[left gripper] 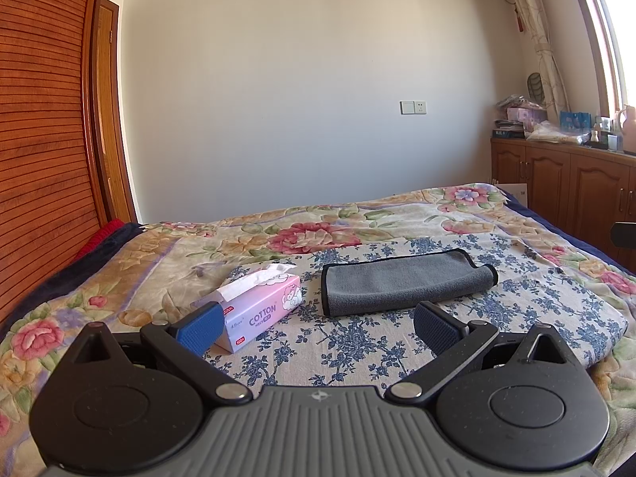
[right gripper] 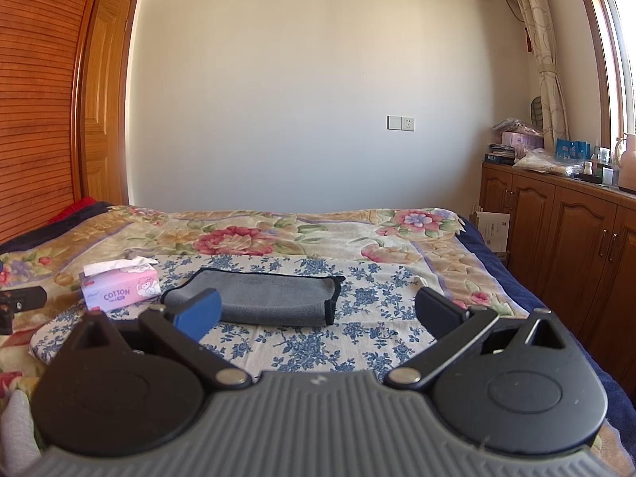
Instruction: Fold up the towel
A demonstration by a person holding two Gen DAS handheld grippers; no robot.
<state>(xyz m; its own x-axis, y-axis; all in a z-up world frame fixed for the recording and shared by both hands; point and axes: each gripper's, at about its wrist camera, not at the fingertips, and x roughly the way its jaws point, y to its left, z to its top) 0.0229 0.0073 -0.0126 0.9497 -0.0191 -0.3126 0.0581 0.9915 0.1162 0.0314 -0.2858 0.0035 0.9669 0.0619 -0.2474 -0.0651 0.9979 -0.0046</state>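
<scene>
A grey towel with black edging (left gripper: 401, 282) lies folded into a long rectangle on the blue-flowered cloth (left gripper: 357, 342) on the bed. It also shows in the right wrist view (right gripper: 270, 296). My left gripper (left gripper: 318, 328) is open and empty, held above the cloth just short of the towel's near edge. My right gripper (right gripper: 318, 314) is open and empty, also just short of the towel. The left gripper's black body shows at the left edge of the right wrist view (right gripper: 18, 302).
A pink cotton tissue box (left gripper: 260, 304) stands left of the towel, close to my left finger (left gripper: 200, 328); it also shows in the right wrist view (right gripper: 119, 288). A wooden cabinet (right gripper: 556, 238) with clutter lines the right wall. A slatted wooden wardrobe (left gripper: 39, 139) stands at left.
</scene>
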